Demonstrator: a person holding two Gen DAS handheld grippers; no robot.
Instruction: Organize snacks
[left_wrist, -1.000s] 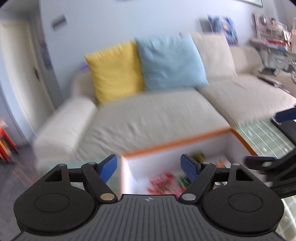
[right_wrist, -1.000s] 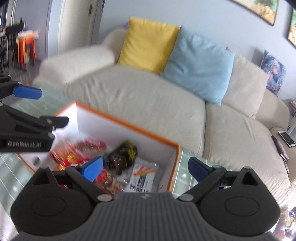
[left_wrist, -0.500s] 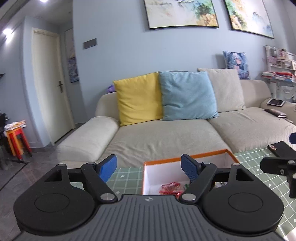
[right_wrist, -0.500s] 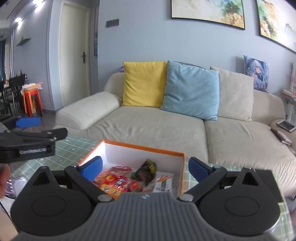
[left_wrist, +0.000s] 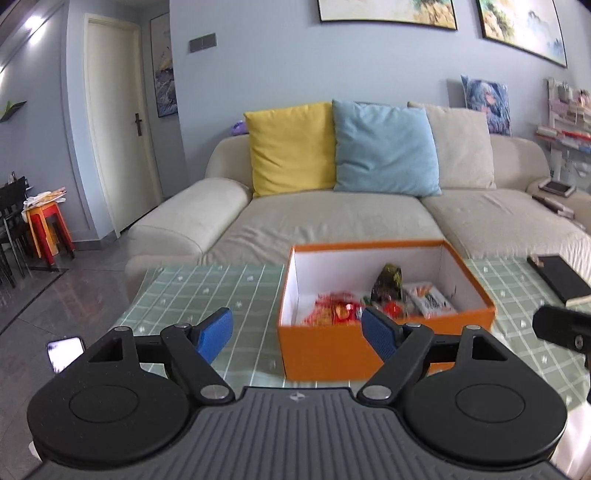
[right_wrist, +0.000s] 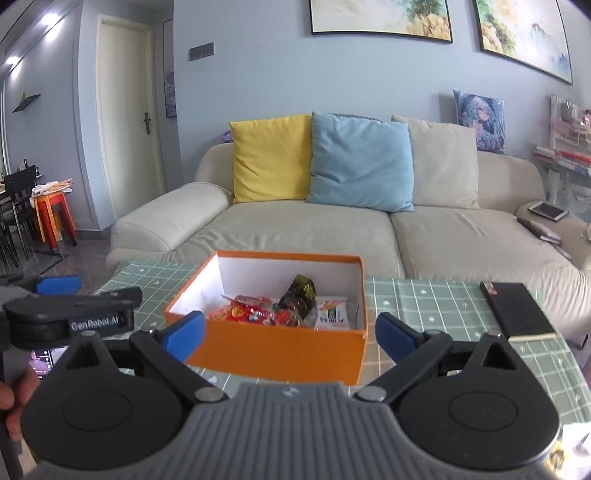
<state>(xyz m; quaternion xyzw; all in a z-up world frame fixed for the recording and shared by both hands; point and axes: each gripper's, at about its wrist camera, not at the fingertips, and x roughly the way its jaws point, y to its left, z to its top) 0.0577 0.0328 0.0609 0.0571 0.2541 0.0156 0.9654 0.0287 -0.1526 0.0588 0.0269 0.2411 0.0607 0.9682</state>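
Observation:
An orange box with a white inside stands on the green checked table. It also shows in the right wrist view. In it lie red snack packets, a dark packet and a white packet. My left gripper is open and empty, held near the box's front left. My right gripper is open and empty in front of the box. The left gripper shows at the left of the right wrist view.
A black book lies on the table right of the box. A phone lies at the table's left front. A beige sofa with yellow and blue cushions stands behind the table. Stools stand far left.
Both grippers have pulled back and up from the box, so the whole box and table now show. Both stayed open.

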